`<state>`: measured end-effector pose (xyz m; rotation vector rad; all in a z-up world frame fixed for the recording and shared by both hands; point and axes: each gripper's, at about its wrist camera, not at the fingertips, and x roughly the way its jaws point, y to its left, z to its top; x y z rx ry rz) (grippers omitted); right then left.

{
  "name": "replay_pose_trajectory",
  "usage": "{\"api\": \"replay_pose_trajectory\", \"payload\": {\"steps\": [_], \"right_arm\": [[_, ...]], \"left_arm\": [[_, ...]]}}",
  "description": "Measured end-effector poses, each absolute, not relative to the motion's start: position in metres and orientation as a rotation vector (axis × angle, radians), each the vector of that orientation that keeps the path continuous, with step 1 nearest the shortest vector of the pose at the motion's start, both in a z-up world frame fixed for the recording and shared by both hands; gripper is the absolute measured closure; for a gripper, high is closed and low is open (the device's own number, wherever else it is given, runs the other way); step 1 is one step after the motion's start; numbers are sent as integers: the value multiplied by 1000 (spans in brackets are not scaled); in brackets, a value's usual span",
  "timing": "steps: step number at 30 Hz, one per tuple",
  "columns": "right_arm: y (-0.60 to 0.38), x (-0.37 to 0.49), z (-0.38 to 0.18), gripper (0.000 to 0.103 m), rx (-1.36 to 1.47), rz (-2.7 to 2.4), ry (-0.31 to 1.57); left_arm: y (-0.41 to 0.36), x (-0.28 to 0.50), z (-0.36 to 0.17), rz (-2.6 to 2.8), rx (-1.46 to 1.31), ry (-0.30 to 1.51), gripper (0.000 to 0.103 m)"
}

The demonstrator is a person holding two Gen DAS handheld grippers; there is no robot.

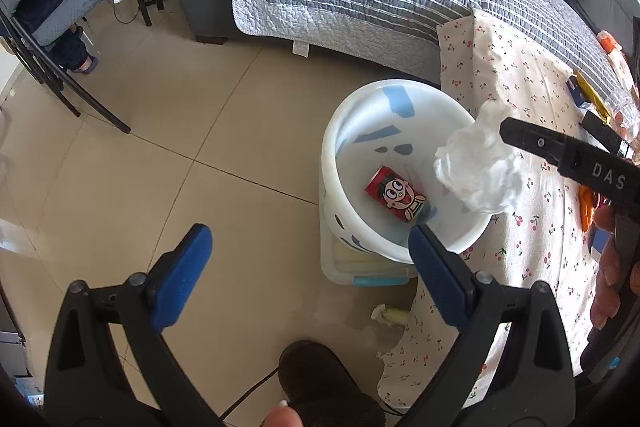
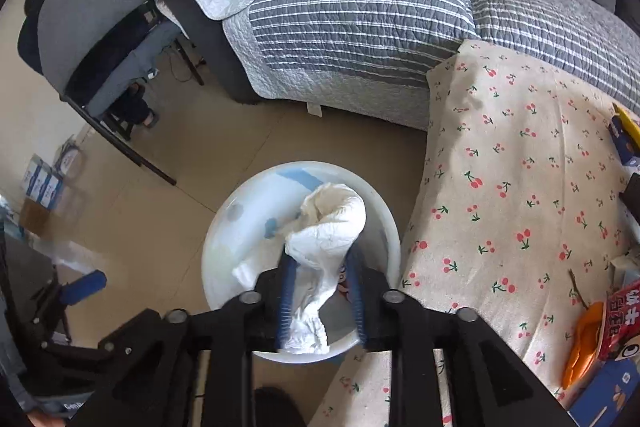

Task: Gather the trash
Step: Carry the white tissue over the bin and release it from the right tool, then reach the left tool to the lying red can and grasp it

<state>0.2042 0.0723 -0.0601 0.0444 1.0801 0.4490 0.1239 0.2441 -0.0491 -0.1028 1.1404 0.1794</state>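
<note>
A white trash bin point(image 1: 340, 147) stands on the floor beside the table; it also shows in the right wrist view point(image 2: 224, 227). A red cartoon can point(image 1: 394, 193) lies inside it. My right gripper point(image 2: 320, 255) is shut on a crumpled white tissue point(image 2: 332, 227) and holds it over the bin's opening. The left wrist view shows the tissue point(image 1: 476, 167) above the bin's right rim, with the right gripper's finger point(image 1: 560, 151) behind it. My left gripper point(image 1: 310, 239) is open and empty, just left of the bin, above the floor.
A table with a cherry-print cloth point(image 2: 520, 187) stands right of the bin and holds orange peel point(image 2: 584, 339), a red packet point(image 2: 624, 311) and blue boxes. A striped sofa point(image 2: 360, 27) lies behind. A grey chair point(image 2: 92, 27) stands at left. A small scrap point(image 1: 390, 315) lies on the floor.
</note>
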Motion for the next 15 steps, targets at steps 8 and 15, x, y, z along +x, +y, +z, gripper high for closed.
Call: {"api": "replay_pose_trajectory", "payload": {"steps": [8, 15], "right_arm": [[44, 196, -39, 45, 24, 407, 1032], [-9, 175, -14, 33, -13, 335, 991]], "left_arm": [[228, 124, -45, 162, -68, 1131, 5], [192, 125, -36, 106, -33, 1112, 5]]}}
